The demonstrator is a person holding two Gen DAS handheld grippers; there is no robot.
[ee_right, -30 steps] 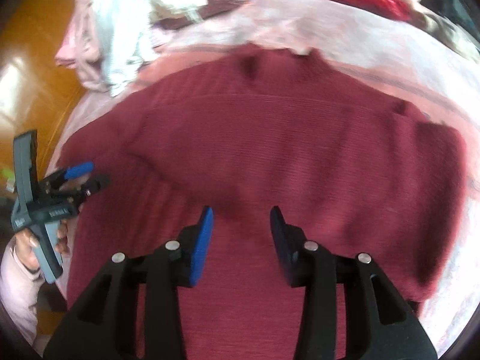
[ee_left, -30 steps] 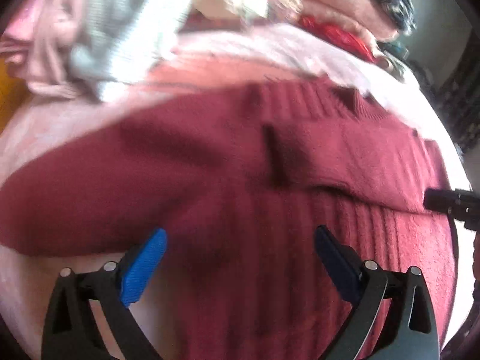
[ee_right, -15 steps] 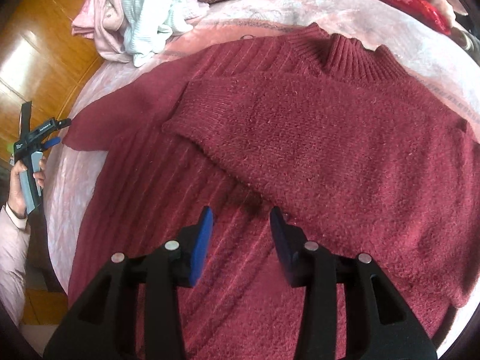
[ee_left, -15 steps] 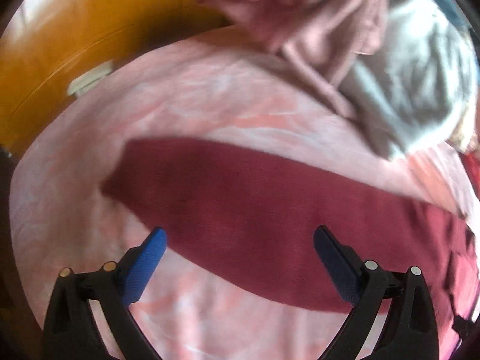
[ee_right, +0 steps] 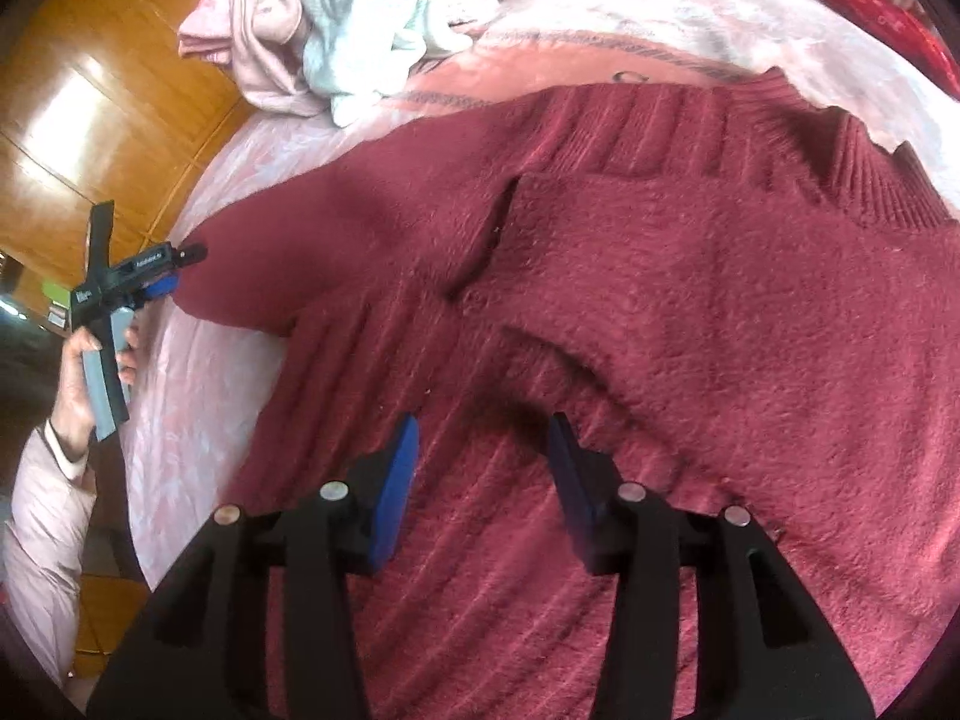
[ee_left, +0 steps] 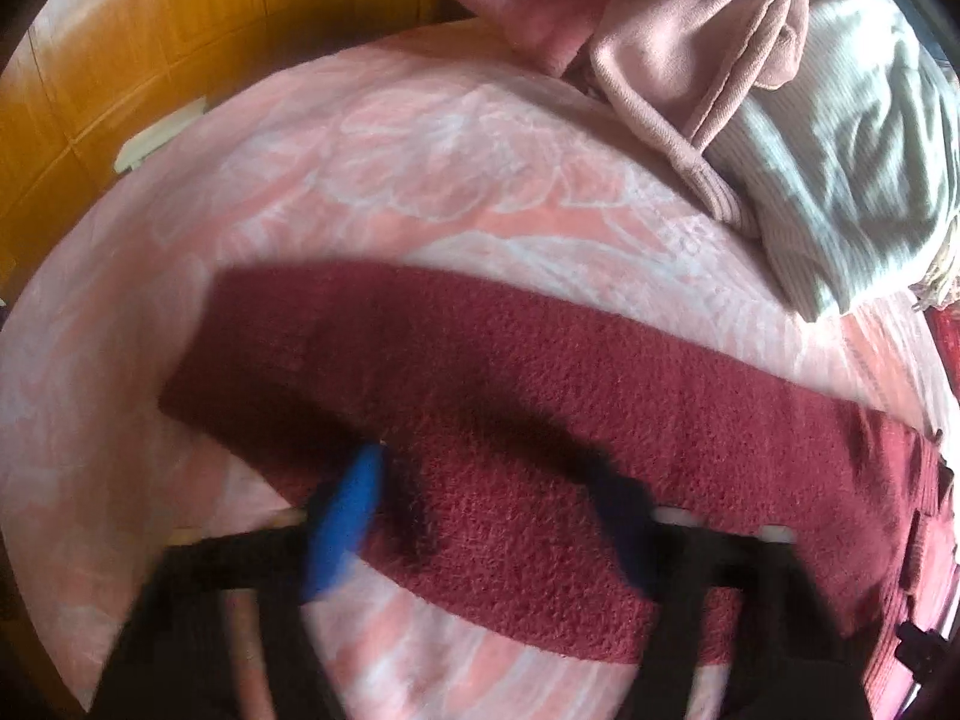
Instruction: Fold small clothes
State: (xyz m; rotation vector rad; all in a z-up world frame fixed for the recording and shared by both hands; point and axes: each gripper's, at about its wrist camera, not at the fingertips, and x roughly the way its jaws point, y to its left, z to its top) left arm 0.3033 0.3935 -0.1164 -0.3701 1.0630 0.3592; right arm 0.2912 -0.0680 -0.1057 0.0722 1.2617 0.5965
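A dark red knit sweater (ee_right: 660,312) lies spread on a pink bedspread (ee_right: 198,372), its right sleeve folded across the chest. Its left sleeve (ee_left: 480,396) stretches out flat toward the bed's edge. My left gripper (ee_left: 480,510) is open and blurred, its fingers straddling this sleeve near the cuff; it also shows in the right wrist view (ee_right: 162,276) at the cuff end. My right gripper (ee_right: 483,474) is open and empty, hovering just above the sweater's ribbed lower body.
A heap of pink and pale grey clothes (ee_left: 780,90) lies at the far side of the bed; it also shows in the right wrist view (ee_right: 336,18). Wooden floor (ee_left: 90,60) lies beyond the bed's edge. A red item (ee_right: 870,12) sits at the far right.
My left gripper swung from the sweater's body out to the left sleeve and has closed in on it, its jaws narrowing. My right gripper moved closer to the sweater.
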